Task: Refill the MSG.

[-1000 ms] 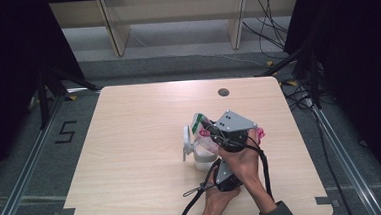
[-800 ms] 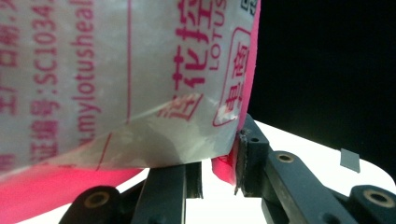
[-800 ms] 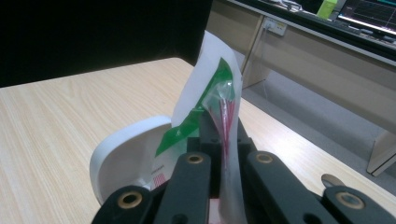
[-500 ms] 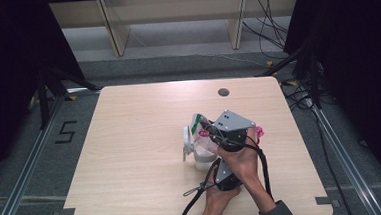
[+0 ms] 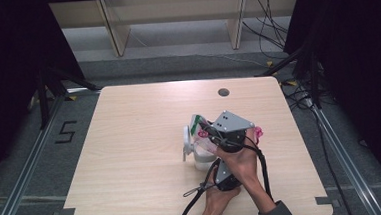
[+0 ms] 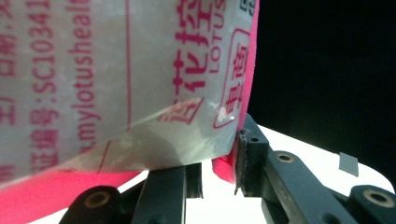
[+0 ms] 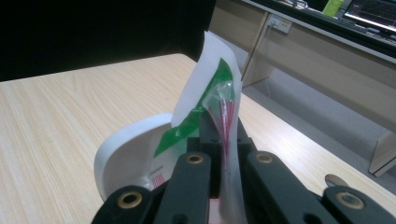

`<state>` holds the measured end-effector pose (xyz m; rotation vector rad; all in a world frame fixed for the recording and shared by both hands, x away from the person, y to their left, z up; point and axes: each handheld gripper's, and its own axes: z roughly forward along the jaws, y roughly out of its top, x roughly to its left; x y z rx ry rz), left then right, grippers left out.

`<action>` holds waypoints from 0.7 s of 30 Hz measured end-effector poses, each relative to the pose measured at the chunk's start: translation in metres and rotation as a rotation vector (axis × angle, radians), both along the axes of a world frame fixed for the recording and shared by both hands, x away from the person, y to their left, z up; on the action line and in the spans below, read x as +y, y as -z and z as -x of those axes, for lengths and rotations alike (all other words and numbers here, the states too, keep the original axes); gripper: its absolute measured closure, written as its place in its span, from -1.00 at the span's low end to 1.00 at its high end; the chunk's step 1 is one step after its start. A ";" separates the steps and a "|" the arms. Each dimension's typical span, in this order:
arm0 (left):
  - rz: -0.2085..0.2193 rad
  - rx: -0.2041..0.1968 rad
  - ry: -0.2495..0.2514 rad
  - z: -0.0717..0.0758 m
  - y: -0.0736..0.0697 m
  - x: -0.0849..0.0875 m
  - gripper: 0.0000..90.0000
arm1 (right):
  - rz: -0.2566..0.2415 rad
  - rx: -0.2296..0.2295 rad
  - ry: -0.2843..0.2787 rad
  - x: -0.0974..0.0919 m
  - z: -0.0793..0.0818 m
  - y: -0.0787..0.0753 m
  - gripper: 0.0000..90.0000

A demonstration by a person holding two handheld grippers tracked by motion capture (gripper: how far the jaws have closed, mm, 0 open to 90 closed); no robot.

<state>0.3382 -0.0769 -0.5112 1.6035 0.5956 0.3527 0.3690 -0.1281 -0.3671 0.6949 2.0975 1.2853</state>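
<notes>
Thing in hand: a clear plastic pouch with pink edges and red print (image 6: 116, 79). It is held up above the right-centre of the pale wooden table (image 5: 130, 141), over a white plastic tub (image 5: 203, 157) with its round white lid (image 5: 186, 138) hinged open to the left. A second packet, white with a green band (image 7: 205, 93), stands up in or just behind the tub; which of the two I cannot tell.

Right gripper (image 7: 223, 140): jaws closed on a pinched fold of the clear pouch, the film rising between the pads as a thin ridge with red streaks. Reading: this hold is the anchor, and it keeps one edge taut.

Left gripper (image 6: 219, 163): jaws closed on the pink corner of the same pouch, the printed face spread wide just in front of the camera. The two holds at separate edges suggest the film is being stretched to tear or pull it open over the tub, so that the contents drop in.

High view: both hands (image 5: 242, 159) are crowded together at the tub, with the grey three-cornered plate (image 5: 233, 121) on top and black cables (image 5: 199, 197) trailing to the near edge. A small dark round hole (image 5: 223, 92) lies far off on the table, well apart.

Risk, as a judgement: thin film may slip from the pads.
</notes>
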 end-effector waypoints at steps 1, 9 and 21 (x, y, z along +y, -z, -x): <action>0.004 0.000 0.001 0.000 0.000 0.000 0.67 | -0.006 0.002 0.004 0.000 0.000 0.000 0.99; 0.005 -0.003 0.001 0.000 0.000 0.000 0.67 | 0.001 -0.026 -0.009 -0.001 -0.003 0.000 1.00; 0.006 0.002 -0.002 0.000 0.001 0.000 0.67 | 0.010 -0.010 -0.029 0.001 -0.004 0.001 0.99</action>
